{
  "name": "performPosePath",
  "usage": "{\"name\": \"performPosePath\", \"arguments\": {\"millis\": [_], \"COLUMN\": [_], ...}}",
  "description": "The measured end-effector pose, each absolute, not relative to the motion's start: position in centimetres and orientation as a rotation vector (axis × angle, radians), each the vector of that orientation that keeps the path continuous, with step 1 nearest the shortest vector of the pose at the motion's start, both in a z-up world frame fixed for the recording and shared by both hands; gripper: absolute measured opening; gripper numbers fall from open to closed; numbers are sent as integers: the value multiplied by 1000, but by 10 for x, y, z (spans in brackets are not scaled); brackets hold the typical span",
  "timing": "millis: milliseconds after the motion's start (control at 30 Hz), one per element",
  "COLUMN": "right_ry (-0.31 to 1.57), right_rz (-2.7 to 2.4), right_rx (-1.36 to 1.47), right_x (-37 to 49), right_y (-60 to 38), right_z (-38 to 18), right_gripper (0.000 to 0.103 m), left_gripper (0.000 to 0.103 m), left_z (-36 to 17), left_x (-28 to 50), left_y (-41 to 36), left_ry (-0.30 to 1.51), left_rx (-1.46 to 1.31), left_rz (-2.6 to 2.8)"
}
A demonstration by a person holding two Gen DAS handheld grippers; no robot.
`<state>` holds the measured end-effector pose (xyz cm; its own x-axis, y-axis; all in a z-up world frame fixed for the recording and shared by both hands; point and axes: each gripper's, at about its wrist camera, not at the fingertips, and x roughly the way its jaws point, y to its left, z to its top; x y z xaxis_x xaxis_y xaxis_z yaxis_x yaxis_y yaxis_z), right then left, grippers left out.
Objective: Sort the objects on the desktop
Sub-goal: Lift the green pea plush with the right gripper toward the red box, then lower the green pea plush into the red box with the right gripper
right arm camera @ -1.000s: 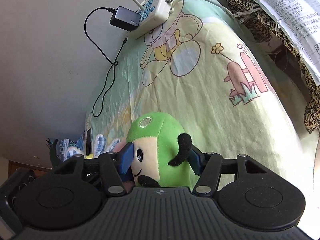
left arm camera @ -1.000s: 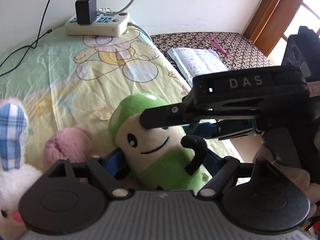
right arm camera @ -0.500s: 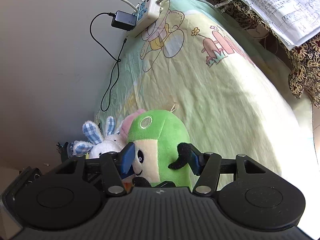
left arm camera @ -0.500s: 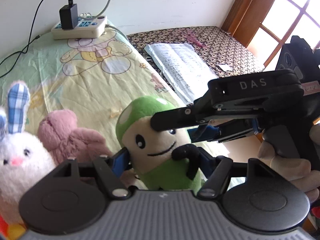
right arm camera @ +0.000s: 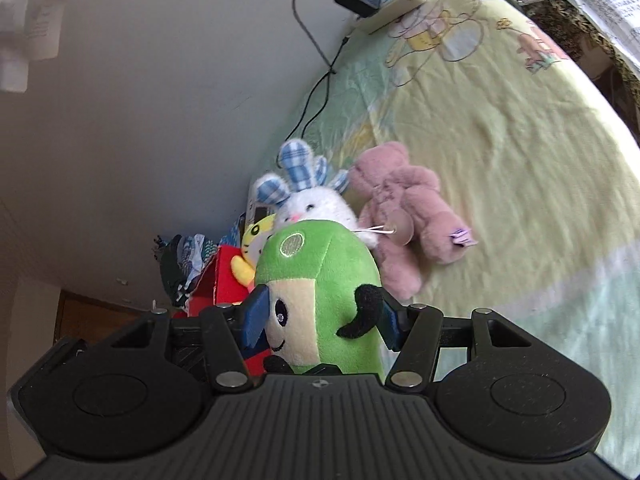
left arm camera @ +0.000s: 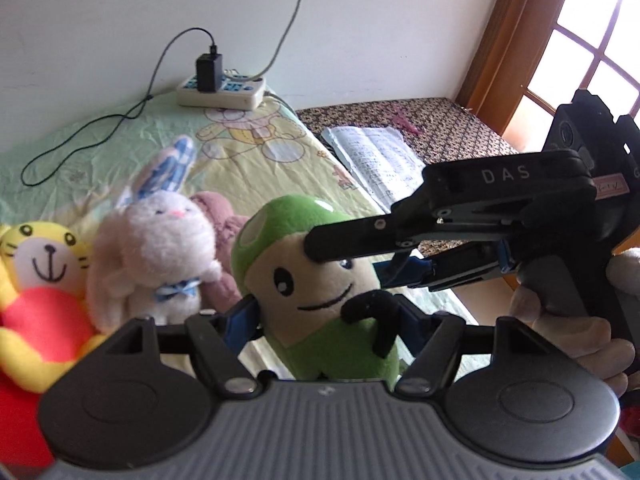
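Observation:
A green plush toy (left arm camera: 320, 280) with a cream smiling face is held in the air by both grippers. My left gripper (left arm camera: 324, 320) is shut on its lower body. My right gripper (right arm camera: 320, 316) is shut on it from the side; its black body (left arm camera: 500, 216) crosses the left wrist view over the toy's head. The toy also shows in the right wrist view (right arm camera: 320, 272). Below lie a white rabbit with blue checked ears (left arm camera: 160, 240), a pink bear (right arm camera: 404, 212) and a yellow tiger toy (left arm camera: 40, 272).
A cartoon-print sheet (left arm camera: 248, 160) covers the surface. A white power strip (left arm camera: 220, 92) with a black charger and cables sits by the wall. An open notebook (left arm camera: 376, 156) lies on a patterned cloth to the right. A red box (right arm camera: 216, 280) stands at the surface's left end.
Both grippers have lifted the green plush and carried it back towards the rabbit, pink bear and tiger, which have come into fuller view. The grip on the toy is unchanged.

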<state>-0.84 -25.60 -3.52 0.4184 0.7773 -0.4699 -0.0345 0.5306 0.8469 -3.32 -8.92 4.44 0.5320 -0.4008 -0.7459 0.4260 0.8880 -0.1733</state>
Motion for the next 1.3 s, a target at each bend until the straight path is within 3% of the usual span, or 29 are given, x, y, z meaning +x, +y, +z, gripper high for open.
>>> {"name": "performPosePath", "arguments": {"millis": [333,667,967,1300], "right_ry": [927,821,841,939], "right_rz": [765,917,964,889], "right_rx": [773,708,725,711], "right_x": [-16,10,35,31], "right_y": [-162,-10,115,180], "right_z": [13,54,18,-24], "right_gripper": [59,59,59,59], "left_gripper": [72,74,74,73], "left_z": [87,128,108,57], "left_x": [-69,-75,-55,-32], "left_y": [2,148,263,319], "left_ry": [737,602,654,805], "left_rx": [-39,-23,25,97], "left_rz": [-377,-252,-135,-75]}}
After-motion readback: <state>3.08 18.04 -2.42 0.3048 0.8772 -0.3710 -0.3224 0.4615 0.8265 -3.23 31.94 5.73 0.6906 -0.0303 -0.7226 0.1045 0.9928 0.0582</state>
